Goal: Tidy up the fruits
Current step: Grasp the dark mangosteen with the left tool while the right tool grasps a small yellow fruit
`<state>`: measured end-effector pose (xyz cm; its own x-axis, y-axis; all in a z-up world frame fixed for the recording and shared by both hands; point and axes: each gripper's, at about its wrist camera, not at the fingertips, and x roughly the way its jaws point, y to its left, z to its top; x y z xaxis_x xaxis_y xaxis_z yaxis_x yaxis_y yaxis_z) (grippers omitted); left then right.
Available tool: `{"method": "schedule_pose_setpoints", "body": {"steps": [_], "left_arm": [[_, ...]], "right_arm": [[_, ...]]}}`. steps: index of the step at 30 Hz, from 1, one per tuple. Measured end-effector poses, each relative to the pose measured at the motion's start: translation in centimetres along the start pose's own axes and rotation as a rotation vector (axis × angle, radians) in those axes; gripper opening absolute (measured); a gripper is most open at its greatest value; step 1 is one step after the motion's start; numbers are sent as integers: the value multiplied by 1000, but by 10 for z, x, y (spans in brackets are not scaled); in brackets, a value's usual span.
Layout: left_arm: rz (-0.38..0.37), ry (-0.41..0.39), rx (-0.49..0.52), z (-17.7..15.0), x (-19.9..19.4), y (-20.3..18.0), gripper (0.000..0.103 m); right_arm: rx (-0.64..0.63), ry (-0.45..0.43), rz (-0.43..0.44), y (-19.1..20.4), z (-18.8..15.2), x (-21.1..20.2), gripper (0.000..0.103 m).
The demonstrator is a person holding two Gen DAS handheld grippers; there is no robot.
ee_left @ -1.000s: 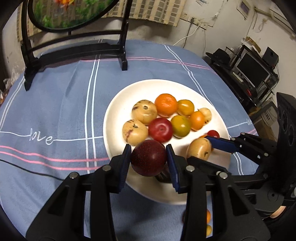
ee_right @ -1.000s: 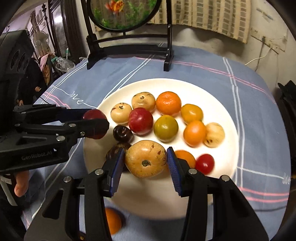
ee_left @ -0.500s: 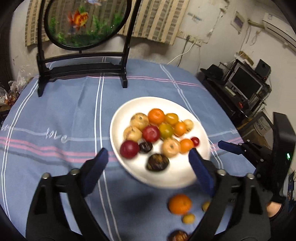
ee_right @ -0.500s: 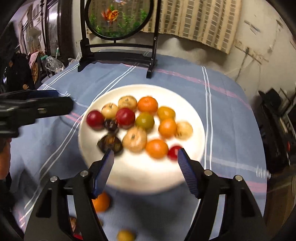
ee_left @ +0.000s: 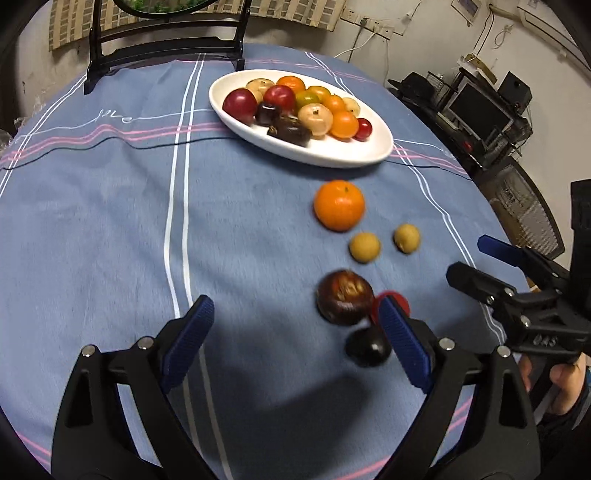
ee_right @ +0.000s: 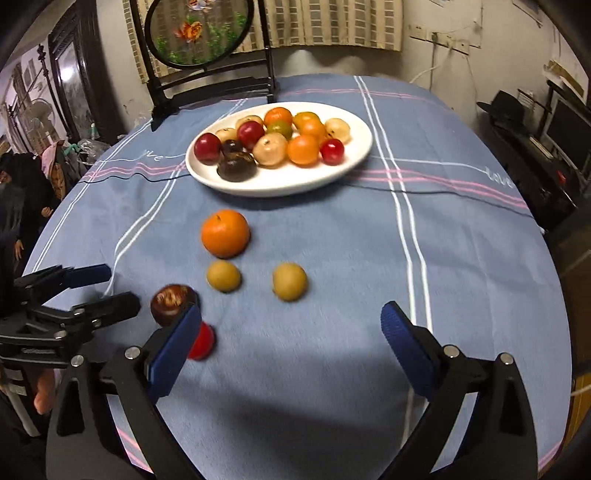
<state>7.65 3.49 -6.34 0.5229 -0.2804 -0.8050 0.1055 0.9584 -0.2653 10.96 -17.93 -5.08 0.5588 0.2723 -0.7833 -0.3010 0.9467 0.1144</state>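
Observation:
A white oval plate (ee_left: 343, 153) (ee_right: 354, 162) holds several fruits at the far middle of the table. Loose on the blue cloth lie an orange (ee_left: 339, 205) (ee_right: 225, 233), two small yellow-brown fruits (ee_left: 364, 247) (ee_right: 290, 281), a dark brown fruit (ee_left: 344, 302) (ee_right: 173, 300), a small red fruit (ee_right: 200, 341) and a black fruit (ee_left: 368, 347). My left gripper (ee_left: 297, 339) is open and empty, low over the cloth, with the dark fruits by its right finger. My right gripper (ee_right: 290, 345) is open and empty, near the yellow-brown fruits.
A black-framed round screen on a stand (ee_right: 201, 33) stands behind the plate. The round table's edge (ee_left: 491, 206) curves off on the right, with a desk, monitor and chair (ee_left: 480, 107) beyond. Each gripper shows in the other's view (ee_left: 517, 291) (ee_right: 70, 306).
Both grippers pulled back from the plate toward the near side of the table. A second ago each held a fruit over the plate; both opened and left them there.

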Motion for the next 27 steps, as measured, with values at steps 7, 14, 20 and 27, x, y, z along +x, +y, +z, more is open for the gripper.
{"method": "schedule_pose_setpoints", "body": {"steps": [7,14,20,27], "left_arm": [[-5,-16,6,-8,-9,-5,92],[-3,-4,3,-11,-8,-2,92],[-16,7,24,-11,-4,-3,92],[38,35,70,-6,9,-6,92]], "right_arm": [[-6,-24,-33,2,-1,0,98],[31,-20,18,-9,6,27,75],[51,44,72,-12,12,54,46],[21,39,89,-10,12,47,28]]}}
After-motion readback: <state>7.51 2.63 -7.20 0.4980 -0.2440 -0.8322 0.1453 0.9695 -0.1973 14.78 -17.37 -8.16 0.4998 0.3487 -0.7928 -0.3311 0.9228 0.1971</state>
